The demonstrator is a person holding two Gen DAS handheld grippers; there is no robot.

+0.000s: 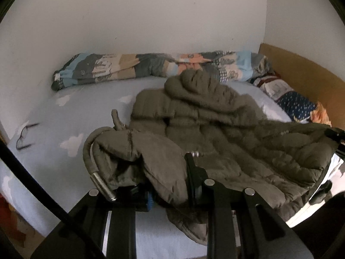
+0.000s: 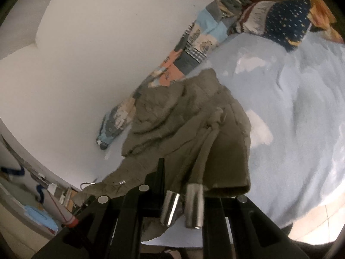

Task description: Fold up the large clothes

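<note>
Left wrist view showed the olive puffer jacket spread across the bed, its near edge raised off the light-blue cloud-print sheet. The left gripper had its fingers clenched on a bunch of the jacket's fabric, a drawcord with a metal tip hanging beside them. A rolled patchwork quilt lay along the white wall behind, with a dark dotted pillow at the wooden headboard. A pair of glasses sat on the sheet, well apart from the jacket. Right wrist view showed the right gripper with fingers clamped on another part of the jacket, two metal cord tips dangling over them.
</note>
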